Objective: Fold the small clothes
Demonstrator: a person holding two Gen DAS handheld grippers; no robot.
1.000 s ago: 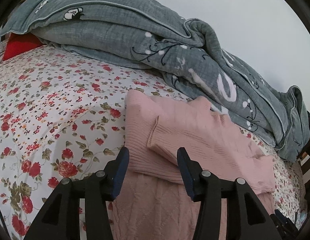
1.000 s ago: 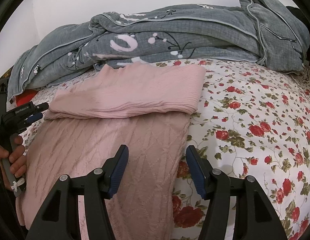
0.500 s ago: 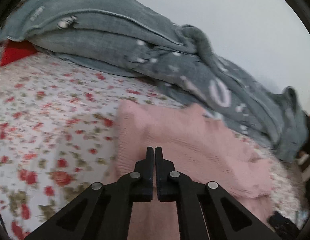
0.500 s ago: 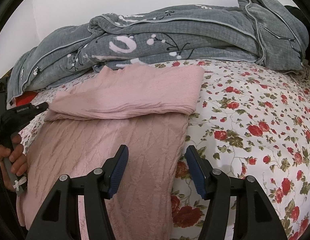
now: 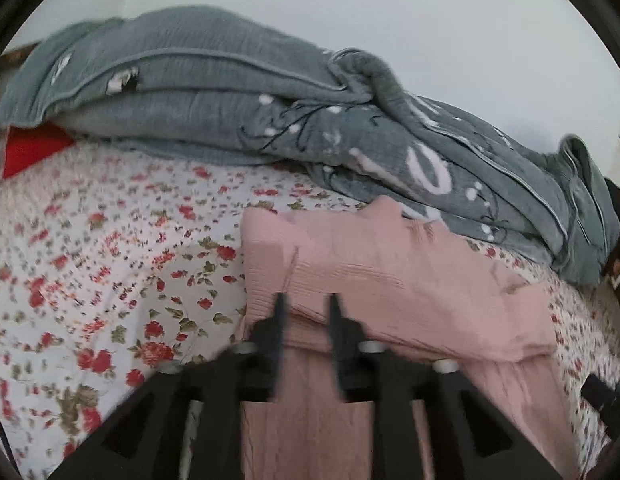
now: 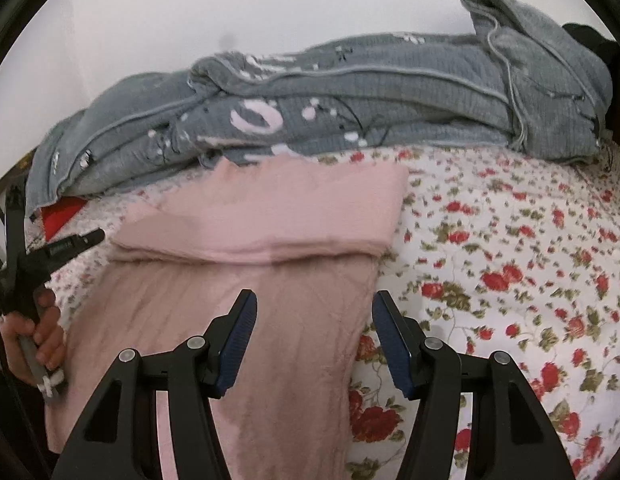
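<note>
Pink knit fills the near ground in both views: we see the sweater [image 6: 245, 312] lying flat on the bed [image 6: 510, 264], its far part folded over into a ribbed band that crosses the cabled body.

Nearest to us in the right wrist view, our right gripper [image 6: 313, 336] hangs over the sweater's right edge with its jaws wide apart and nothing between them; the left blue pad sits above the knit, the right one above the flowered sheet just beside it.

In the left wrist view our left gripper [image 5: 305, 336] is blurred. Its jaws stand partly open with a clear gap, and they frame the near edge of the folded band [image 5: 410, 280]; whether they touch the cloth we cannot tell. From the right wrist view the same gripper shows at the far left, held in our left hand [image 6: 37, 340], beside the sweater's left edge.

Beyond the sweater the white sheet with red flowers spreads to either side. Farther back a grey quilt [image 5: 229, 92] lies heaped along the wall [image 5: 390, 8], touching the sweater's far edge. A red cushion [image 5: 29, 148] peeks from under the quilt's left end.
</note>
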